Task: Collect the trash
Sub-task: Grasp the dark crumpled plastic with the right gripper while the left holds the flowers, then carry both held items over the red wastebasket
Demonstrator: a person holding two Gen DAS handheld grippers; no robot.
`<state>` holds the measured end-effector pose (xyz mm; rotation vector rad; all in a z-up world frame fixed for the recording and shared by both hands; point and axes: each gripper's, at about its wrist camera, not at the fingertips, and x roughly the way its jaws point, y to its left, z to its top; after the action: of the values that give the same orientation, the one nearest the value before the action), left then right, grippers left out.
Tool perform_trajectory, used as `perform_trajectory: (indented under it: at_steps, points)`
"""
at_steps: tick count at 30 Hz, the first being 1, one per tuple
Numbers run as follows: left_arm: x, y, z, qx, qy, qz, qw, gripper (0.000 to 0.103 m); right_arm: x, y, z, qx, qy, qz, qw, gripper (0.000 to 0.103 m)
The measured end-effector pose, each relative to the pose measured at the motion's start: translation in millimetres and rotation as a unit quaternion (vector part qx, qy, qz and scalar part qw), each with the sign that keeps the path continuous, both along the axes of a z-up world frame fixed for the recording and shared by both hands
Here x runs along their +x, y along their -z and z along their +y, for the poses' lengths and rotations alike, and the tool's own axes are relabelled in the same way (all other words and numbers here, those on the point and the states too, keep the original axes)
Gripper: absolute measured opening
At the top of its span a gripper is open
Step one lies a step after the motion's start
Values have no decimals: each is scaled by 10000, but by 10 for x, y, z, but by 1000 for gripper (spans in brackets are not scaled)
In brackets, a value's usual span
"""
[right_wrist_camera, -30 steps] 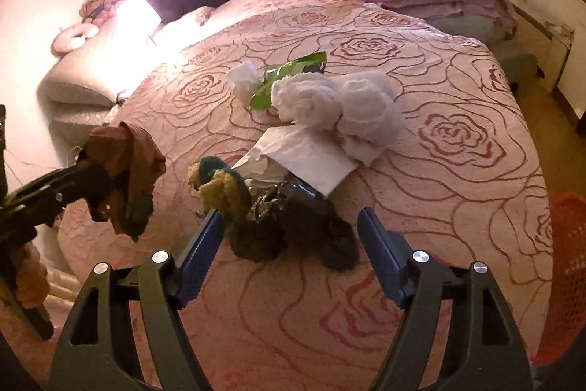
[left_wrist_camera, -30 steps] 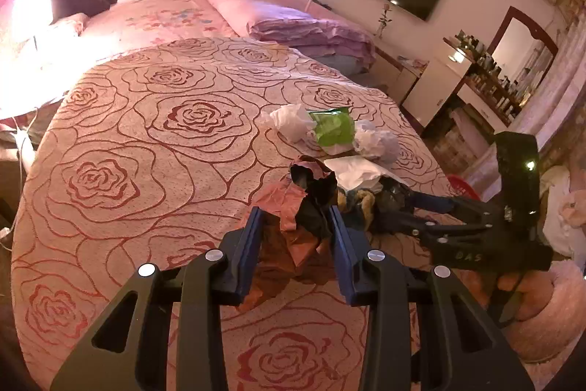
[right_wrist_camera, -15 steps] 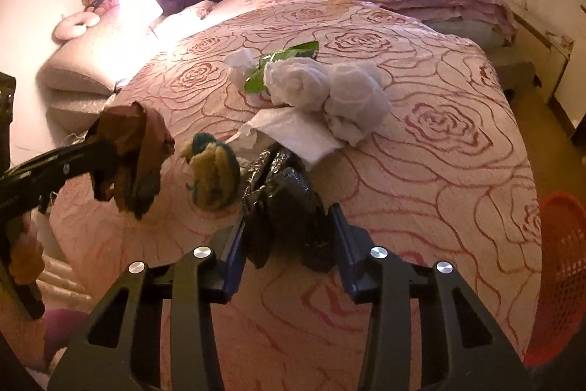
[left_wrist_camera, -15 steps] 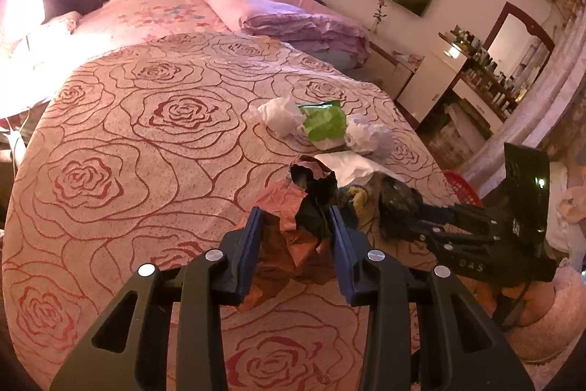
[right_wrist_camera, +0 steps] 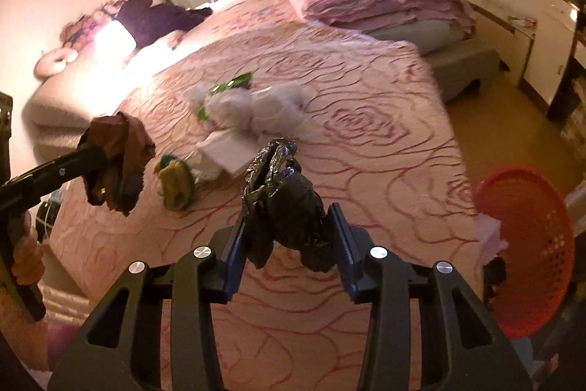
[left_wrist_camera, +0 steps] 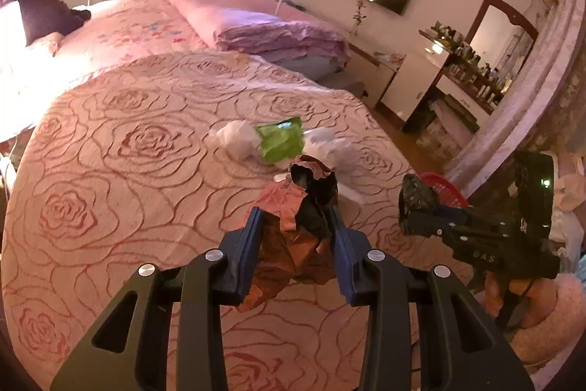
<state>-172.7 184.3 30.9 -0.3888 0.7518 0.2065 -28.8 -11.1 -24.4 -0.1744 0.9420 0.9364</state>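
Note:
My left gripper (left_wrist_camera: 296,226) is shut on a crumpled brown wrapper (left_wrist_camera: 293,237) and holds it above the bed; it also shows in the right wrist view (right_wrist_camera: 113,160). My right gripper (right_wrist_camera: 289,226) is shut on a crumpled black plastic bag (right_wrist_camera: 282,196), lifted off the bed; it shows in the left wrist view (left_wrist_camera: 417,204). On the rose-patterned bedspread (right_wrist_camera: 366,141) lie white tissues (right_wrist_camera: 256,109), a green wrapper (left_wrist_camera: 280,140), a flat white paper (right_wrist_camera: 227,152) and a yellow-green wad (right_wrist_camera: 175,182). A red basket (right_wrist_camera: 531,244) stands at the bed's right.
Folded pink bedding (left_wrist_camera: 263,28) lies at the far end of the bed. A dresser with bottles and a mirror (left_wrist_camera: 476,61) stands at the right wall. A pink fluffy cushion (left_wrist_camera: 549,317) lies by the bed's near right corner.
My right gripper closed on the black bag and lifted it off the bed, swinging right toward the red basket. My left gripper kept its hold on the brown wrapper.

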Motion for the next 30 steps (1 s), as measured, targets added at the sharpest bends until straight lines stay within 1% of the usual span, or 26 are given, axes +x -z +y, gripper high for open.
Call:
perform_trajectory:
  at_steps: [8,15,20,30]
  points:
    - [156,-190,-48,93,165,-231,9996,34,216,-228,-147,154,368,-258,9989,41]
    - [311,-329,-73,182,287,-392,9987,34,314,-323,-185,236,518,-371,9977,41]
    - [477,-412,-194,234,521,-493,9971,34,378,-389,-259,300,698,-420,9962,41]
    - [868,-423,-496,189,1047,-522,9930,34,576,-447,-549,287,1199,-496,9911,41]
